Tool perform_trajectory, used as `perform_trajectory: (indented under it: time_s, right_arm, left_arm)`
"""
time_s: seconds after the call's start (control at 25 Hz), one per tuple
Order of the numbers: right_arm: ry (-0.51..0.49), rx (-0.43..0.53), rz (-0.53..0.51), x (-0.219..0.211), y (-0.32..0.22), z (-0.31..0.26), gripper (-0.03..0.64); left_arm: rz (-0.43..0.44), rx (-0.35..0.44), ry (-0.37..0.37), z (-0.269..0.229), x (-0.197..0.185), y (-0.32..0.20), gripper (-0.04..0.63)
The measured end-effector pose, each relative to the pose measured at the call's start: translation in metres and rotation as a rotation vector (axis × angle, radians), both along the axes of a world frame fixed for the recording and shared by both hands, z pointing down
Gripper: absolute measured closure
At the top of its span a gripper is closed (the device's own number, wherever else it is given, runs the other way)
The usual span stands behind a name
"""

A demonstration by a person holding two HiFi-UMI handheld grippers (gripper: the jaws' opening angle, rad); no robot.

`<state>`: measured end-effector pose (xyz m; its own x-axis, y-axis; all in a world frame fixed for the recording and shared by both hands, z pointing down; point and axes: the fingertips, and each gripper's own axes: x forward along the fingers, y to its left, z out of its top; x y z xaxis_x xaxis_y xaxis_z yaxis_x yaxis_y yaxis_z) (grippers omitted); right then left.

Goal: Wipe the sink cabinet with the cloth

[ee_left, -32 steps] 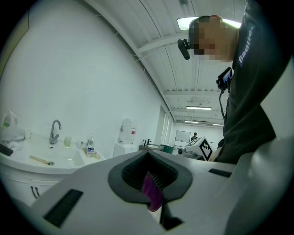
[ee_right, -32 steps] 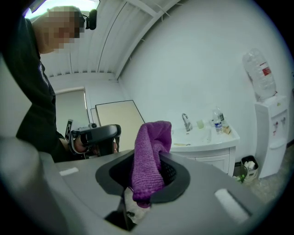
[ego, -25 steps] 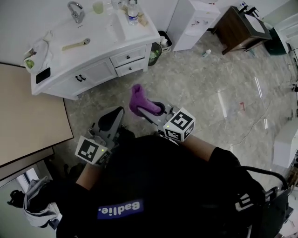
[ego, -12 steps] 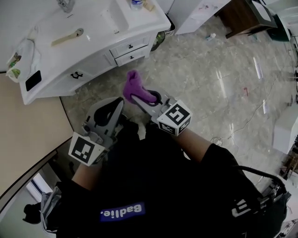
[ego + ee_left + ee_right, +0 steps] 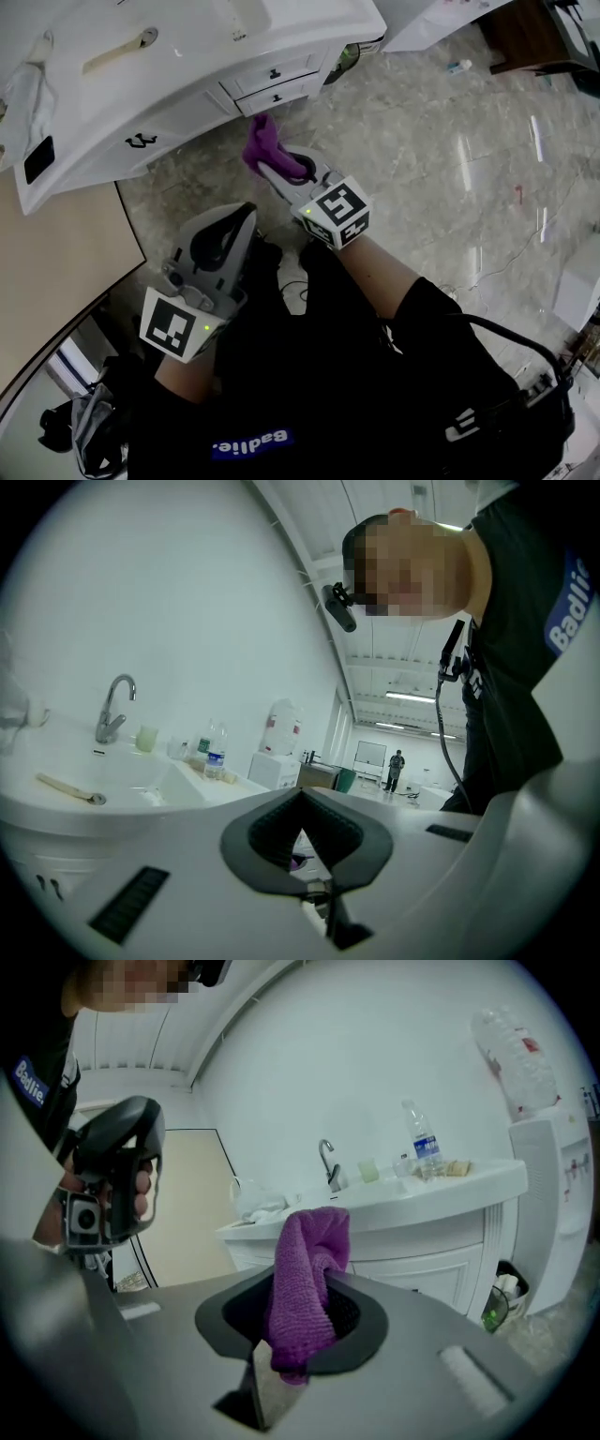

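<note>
Right gripper (image 5: 278, 170) pinching cloth (image 5: 262, 142) near cabinet (image 5: 178, 117); left gripper (image 5: 240, 221) pressed together, empty. The cloth's loose fold should meet the cabinet flat.

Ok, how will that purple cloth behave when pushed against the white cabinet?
Probably floppy: the purple fuzzy cloth folds over above the right tool. Likely light, since it stands up from that pinch alone. Its napped surface should drag, not slip.

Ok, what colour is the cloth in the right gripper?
The cloth is purple, best seen in the right gripper view.
</note>
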<state>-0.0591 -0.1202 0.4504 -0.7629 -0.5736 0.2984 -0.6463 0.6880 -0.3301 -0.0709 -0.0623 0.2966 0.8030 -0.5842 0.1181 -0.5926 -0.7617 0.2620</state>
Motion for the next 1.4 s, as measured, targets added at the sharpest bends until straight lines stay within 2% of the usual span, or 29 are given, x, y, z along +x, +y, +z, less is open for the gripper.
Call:
perform_trajectory:
  time_s: [0.2, 0.48, 0.68, 0.88, 1.04, 1.4]
  right_arm:
    - [0.038, 0.026, -0.032, -0.019, -0.046, 0.063, 0.54]
    - [0.103, 0.124, -0.067, -0.033, -0.091, 0.124, 0.54]
    - [0.146, 0.208, -0.087, -0.043, -0.12, 0.152, 0.54]
    - [0.17, 0.26, -0.119, -0.053, -0.144, 0.165, 0.54]
    - [0.165, 0.242, -0.062, -0.025, -0.174, 0.173, 0.541]
    - [0.231, 0.217, 0.128, 0.096, -0.224, 0.178, 0.541]
  left_arm:
    - [0.004, 0.017, -0.045, 0.032, -0.001, -0.027, 0.6]
    - [0.017, 0.102, -0.073, 0.074, 0.011, -0.058, 0.6]
    - [0.033, 0.135, -0.076, 0.106, 0.021, -0.066, 0.6]
    - [0.034, 0.127, -0.075, 0.13, 0.028, -0.072, 0.6]
    - [0.046, 0.114, -0.086, 0.14, 0.038, -0.07, 0.6]
    - [0.086, 0.057, -0.089, 0.153, 0.054, -0.059, 0.6]
